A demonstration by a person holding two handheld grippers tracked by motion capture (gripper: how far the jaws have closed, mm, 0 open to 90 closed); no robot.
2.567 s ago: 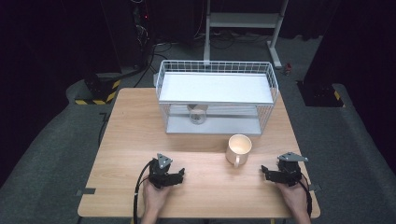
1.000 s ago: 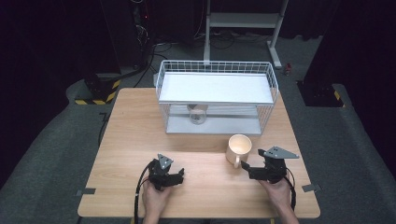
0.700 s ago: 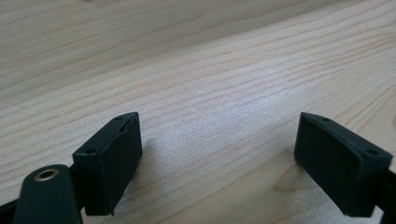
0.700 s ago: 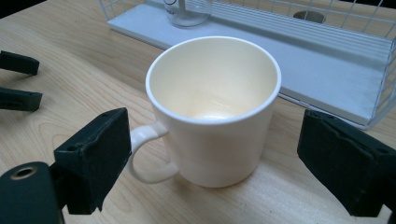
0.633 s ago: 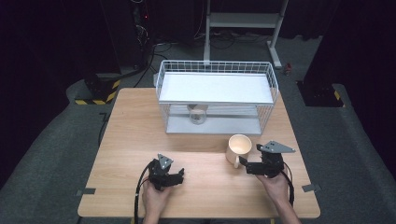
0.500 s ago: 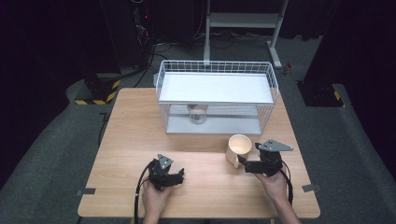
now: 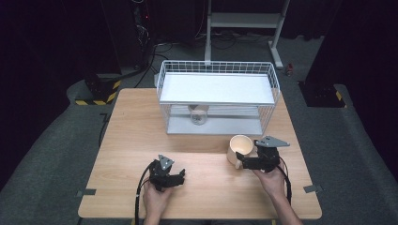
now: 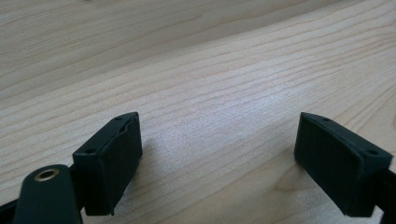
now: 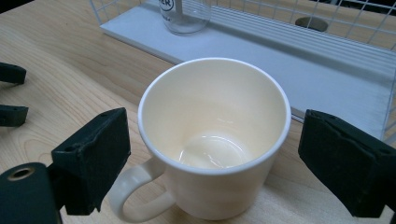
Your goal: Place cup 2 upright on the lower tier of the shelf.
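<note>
**Two grippers low on the table, right one straddling the mug**

Two grippers sit in the lower part of the high view. Right gripper (image 7: 240, 159) at lower right, jaws spread wide. In the right gripper view the cream mug (image 9: 212, 140) sits upright between them, mouth up, empty, with a gap on each side, so no contact. Mug handle points toward the lower left of that frame, next to the left-hand jaw; can't tell if it touches.

In the high view the mug (image 7: 240, 148) stands on the wooden table (image 7: 131, 136), right of centre, just in front of the white wire rack (image 7: 217, 101).

Left gripper (image 7: 178, 177) is lower centre-left, resting on or just above the table, hard to say which. Left gripper view: jaws wide apart, bare wood grain between them.

A clear glass (image 7: 198, 114) stands under the rack's shelf, on the rack's base; it also sits at the top of the right gripper view (image 9: 185, 16), its upper part cropped.
</note>
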